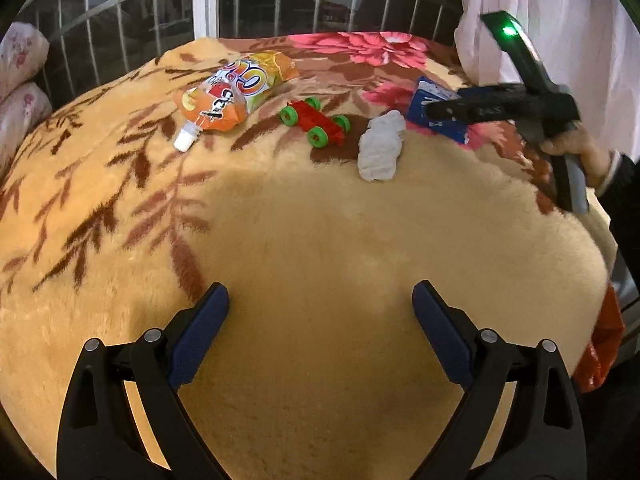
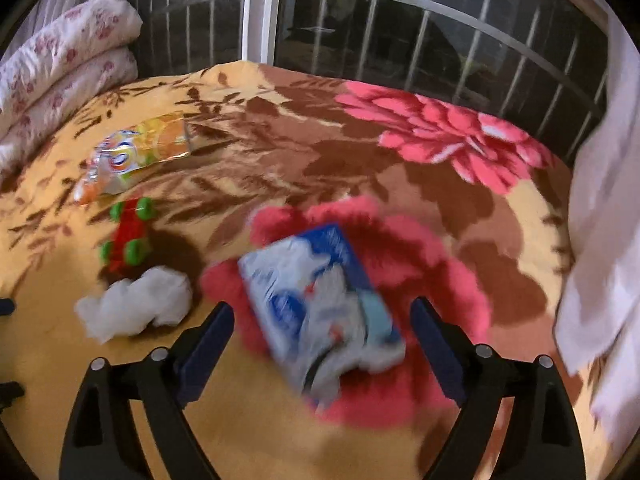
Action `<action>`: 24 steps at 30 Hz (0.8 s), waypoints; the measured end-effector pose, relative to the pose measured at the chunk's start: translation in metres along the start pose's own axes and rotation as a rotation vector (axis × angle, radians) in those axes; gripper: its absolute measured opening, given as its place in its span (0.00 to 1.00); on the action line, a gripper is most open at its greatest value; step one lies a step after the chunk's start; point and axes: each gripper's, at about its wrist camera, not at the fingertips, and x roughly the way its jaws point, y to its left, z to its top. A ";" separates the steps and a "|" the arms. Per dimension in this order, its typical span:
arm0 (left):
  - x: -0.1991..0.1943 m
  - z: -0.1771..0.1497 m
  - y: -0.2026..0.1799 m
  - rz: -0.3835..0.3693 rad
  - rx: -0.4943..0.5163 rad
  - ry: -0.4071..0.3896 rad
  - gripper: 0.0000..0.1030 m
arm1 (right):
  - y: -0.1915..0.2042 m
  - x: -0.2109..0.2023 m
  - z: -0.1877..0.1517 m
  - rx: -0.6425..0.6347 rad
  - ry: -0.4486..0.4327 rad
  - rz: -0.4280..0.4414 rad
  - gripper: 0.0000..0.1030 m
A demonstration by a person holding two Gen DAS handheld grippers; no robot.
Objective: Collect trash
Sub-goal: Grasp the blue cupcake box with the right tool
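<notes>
Although both pairs of tongs are out over the bed, nothing looks collected yet, as far as I can judge: every scrap lies loose on the blanket and neither tool grips anything. Nearest me, the left tongs hang spread wide above bare tan fleece, well apart from the litter. The right tongs are also parted, and the blue and white carton sits between their tips, blurred, flat on a pink flower of the blanket; I cannot tell whether the pads touch it. From the left view the same carton shows just behind the right tool's nose. Beside it lies a crumpled white tissue, a soft wad that should squash easily. Next along is a red toy car with green wheels, which I would guess is no rubbish and stays. Farther off rests the orange drink pouch with its white spout, flattened and crinkled, seemingly empty. So carton, tissue and pouch all remain to be gathered; an orange bag hanging at the bed's edge may be where they go
</notes>
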 end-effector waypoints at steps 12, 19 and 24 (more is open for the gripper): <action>0.006 0.015 -0.012 -0.006 0.026 0.024 0.88 | -0.008 -0.034 -0.027 0.245 -0.083 0.008 0.57; 0.037 0.063 -0.043 -0.131 0.073 0.053 0.88 | -0.025 -0.101 -0.085 0.534 -0.315 -0.060 0.58; 0.072 0.093 -0.054 -0.190 0.102 0.094 0.88 | -0.042 -0.109 -0.100 0.642 -0.372 -0.036 0.58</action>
